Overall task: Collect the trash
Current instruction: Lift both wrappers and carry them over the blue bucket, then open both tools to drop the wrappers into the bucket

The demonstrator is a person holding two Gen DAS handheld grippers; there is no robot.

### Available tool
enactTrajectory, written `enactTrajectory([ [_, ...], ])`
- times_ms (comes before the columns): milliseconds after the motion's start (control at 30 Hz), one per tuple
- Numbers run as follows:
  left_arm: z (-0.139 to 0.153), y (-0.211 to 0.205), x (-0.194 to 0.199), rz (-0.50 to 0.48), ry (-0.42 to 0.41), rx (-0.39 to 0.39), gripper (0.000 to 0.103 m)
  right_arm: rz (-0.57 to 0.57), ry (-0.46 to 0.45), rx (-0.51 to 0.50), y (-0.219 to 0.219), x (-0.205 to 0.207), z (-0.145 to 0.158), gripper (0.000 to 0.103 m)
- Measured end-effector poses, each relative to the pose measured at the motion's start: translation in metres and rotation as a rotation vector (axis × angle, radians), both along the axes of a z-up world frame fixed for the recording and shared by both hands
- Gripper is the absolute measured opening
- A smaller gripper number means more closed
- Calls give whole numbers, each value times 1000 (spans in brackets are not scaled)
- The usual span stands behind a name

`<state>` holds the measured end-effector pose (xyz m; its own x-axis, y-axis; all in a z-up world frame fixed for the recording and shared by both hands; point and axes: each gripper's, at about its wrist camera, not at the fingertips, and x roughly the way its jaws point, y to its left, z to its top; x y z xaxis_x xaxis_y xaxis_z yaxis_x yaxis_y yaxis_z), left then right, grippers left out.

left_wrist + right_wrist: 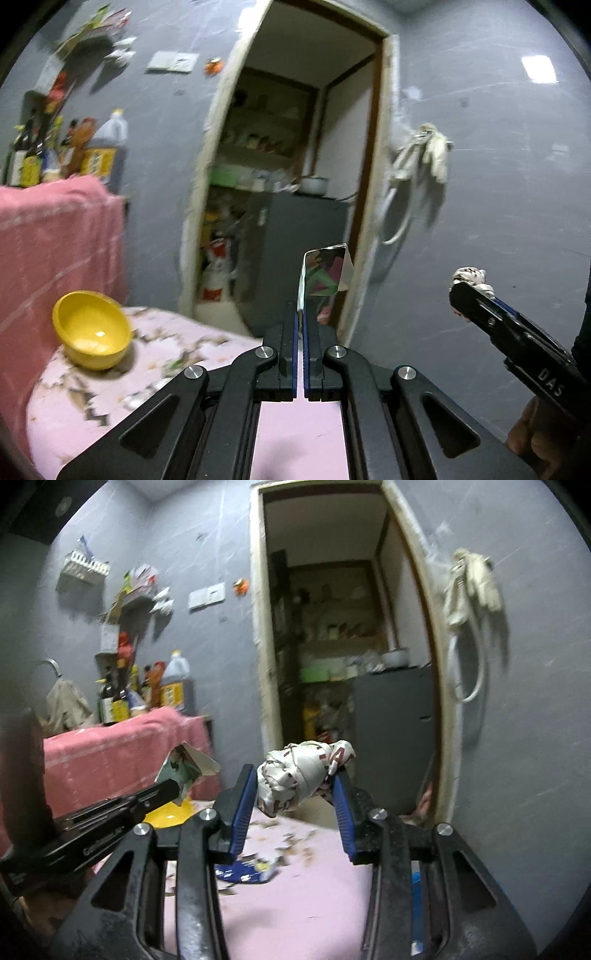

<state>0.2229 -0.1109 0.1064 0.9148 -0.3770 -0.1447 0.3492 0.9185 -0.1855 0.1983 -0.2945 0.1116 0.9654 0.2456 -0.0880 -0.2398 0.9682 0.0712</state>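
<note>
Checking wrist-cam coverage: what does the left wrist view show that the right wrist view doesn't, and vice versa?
Left wrist only: the whole yellow bowl on the pink floral tablecloth, and the left gripper with jaws shut on a thin shiny wrapper.
Right wrist only: a blue wrapper and scattered scraps on the cloth, a wire basket on the wall, and the right gripper clamping a crumpled white wrapper.
Both: doorway, bottles, pink towel, both held wrappers.

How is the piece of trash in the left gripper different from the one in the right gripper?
The wrapper in the left gripper is a thin, flat, shiny sheet; the wad in the right gripper is crumpled into a bulky white ball with red print. The left jaws are nearly closed on the wrapper; the right jaws stand wide around the wad. Both are held up above the pink tablecloth.
</note>
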Motion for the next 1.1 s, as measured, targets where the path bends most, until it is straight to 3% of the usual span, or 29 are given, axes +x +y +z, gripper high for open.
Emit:
enactTrajectory([
  [200,3,-54,10,-90,-9,9,1,-104,-21,-6,-48,-4,3,56],
  [400,-10,-101,32,-163,48,36,1,-189,35,10,-99,2,-14,56],
  [767,-61,-163,74,-229,264,114,1,-251,214,55,-148,29,-68,57],
  [1100,-111,-187,107,-264,450,172,1,-258,370,100,-171,59,-113,59],
])
